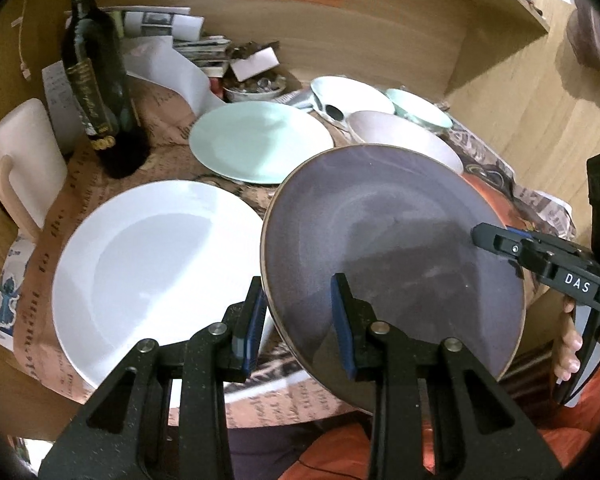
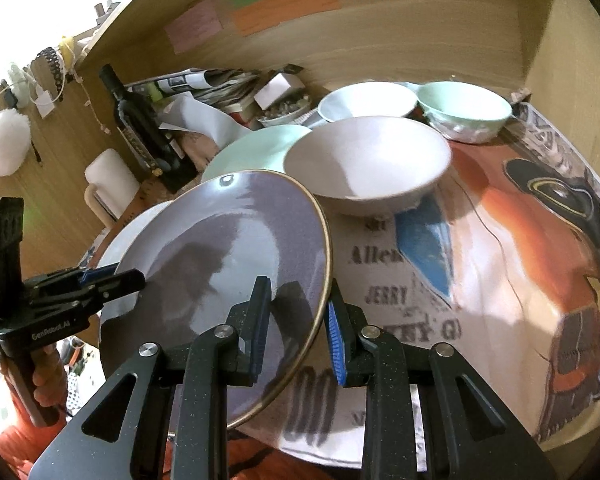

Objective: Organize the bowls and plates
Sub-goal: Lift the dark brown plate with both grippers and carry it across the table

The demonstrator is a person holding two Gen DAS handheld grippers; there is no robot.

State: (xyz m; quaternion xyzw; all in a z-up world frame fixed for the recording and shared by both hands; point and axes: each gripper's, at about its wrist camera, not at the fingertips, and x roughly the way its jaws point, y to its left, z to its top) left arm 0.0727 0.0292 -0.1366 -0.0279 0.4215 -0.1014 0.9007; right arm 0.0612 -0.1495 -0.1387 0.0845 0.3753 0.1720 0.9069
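A large purple plate [image 1: 392, 248] [image 2: 228, 248] with a thin gold rim hangs tilted above the table, carried between both grippers. My left gripper [image 1: 300, 320] is shut on its near-left rim, one blue pad above and one below. My right gripper [image 2: 298, 328] is shut on the opposite rim; its tip [image 1: 496, 240] shows in the left wrist view, and the left gripper's tip [image 2: 112, 280] shows in the right wrist view. A big white plate [image 1: 160, 264] lies just left of the purple one. Behind are a mint plate [image 1: 260, 140], a pale pink bowl [image 2: 368, 164], a white bowl [image 2: 368, 100] and a mint bowl [image 2: 464, 108].
A dark wine bottle [image 1: 96, 80] and a white mug [image 1: 28, 152] stand at the left. Papers, a small box and a dish of odds and ends crowd the back. Printed paper [image 2: 480, 260] covers the table; wooden walls close in the back and right.
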